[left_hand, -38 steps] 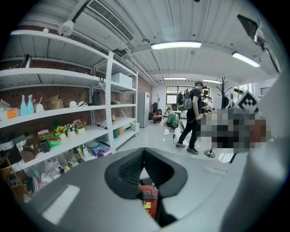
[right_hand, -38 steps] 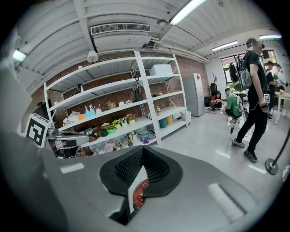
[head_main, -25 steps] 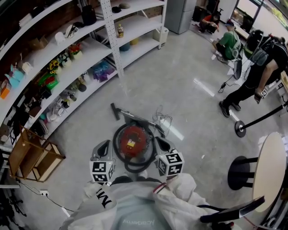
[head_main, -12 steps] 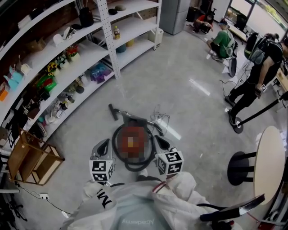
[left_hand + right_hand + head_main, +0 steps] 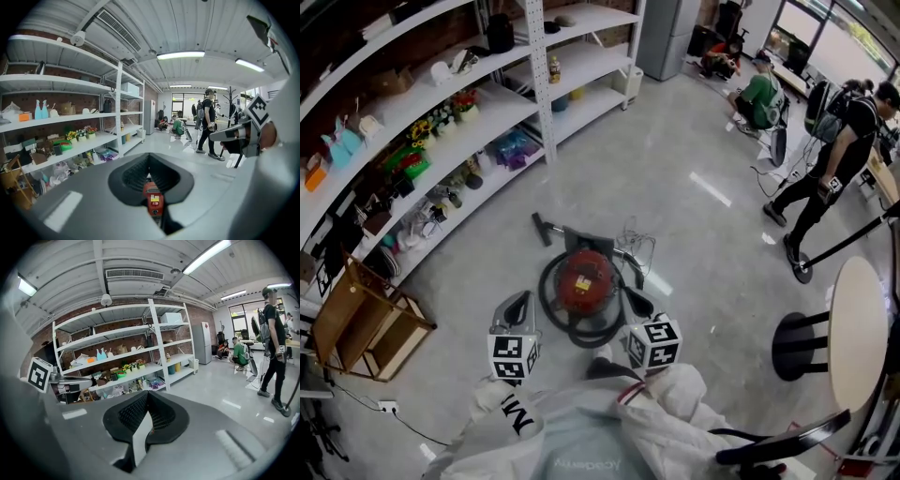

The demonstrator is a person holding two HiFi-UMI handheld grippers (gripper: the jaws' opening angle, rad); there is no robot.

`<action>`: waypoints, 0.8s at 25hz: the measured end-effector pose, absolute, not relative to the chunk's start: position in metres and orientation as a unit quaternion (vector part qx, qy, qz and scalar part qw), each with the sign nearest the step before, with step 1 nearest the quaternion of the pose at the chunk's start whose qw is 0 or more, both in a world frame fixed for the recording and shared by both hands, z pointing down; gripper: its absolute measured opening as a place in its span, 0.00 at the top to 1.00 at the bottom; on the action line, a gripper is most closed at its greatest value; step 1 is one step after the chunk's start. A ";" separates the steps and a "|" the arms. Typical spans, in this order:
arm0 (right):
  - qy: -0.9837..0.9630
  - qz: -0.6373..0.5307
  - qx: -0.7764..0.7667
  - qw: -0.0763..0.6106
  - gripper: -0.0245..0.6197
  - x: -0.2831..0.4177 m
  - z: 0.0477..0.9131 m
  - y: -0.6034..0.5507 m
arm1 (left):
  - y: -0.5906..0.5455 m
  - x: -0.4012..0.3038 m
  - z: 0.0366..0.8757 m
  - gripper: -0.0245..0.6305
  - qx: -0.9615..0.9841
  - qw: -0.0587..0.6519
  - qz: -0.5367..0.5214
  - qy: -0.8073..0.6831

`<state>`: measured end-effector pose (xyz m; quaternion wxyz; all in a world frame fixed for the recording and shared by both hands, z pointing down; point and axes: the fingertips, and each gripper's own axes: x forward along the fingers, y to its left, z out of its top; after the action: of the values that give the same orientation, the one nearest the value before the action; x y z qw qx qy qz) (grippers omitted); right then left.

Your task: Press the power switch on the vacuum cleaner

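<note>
Two grippers are out in front of me, the left gripper [image 5: 521,298] and the right gripper [image 5: 630,294], each with its jaws clenched together on nothing. The red vacuum [image 5: 584,279] sits on the floor [image 5: 703,225] just ahead, between the two tips and touching neither. A black hose [image 5: 551,309] loops around it. Shelves [image 5: 441,141] stand beyond, to my left.

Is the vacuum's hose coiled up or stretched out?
Coiled: the black hose loops around the red vacuum cleaner.
</note>
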<state>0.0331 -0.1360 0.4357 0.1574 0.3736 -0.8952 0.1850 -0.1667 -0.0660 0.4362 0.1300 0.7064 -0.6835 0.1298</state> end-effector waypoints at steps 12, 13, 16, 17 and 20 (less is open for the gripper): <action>-0.881 0.175 0.415 0.147 0.96 0.030 0.435 -0.044 | 0.014 -0.175 0.441 0.96 0.734 0.121 0.120 -0.657; -0.880 0.174 0.418 0.146 0.96 0.030 0.435 -0.037 | 0.022 -0.176 0.442 0.96 0.735 0.121 0.120 -0.656; -0.877 0.173 0.424 0.145 0.96 0.030 0.434 -0.016 | 0.046 -0.178 0.446 0.96 0.736 0.124 0.120 -0.654; -0.877 0.172 0.425 0.144 0.96 0.030 0.433 -0.010 | 0.054 -0.179 0.447 0.96 0.736 0.125 0.120 -0.654; -0.876 0.168 0.429 0.144 0.96 0.029 0.432 0.008 | 0.073 -0.181 0.448 0.96 0.737 0.125 0.118 -0.654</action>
<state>0.0295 0.0082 0.4317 0.1441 0.4294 -0.8756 0.1680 -0.1806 0.0733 0.4478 0.1253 0.7368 -0.6538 0.1180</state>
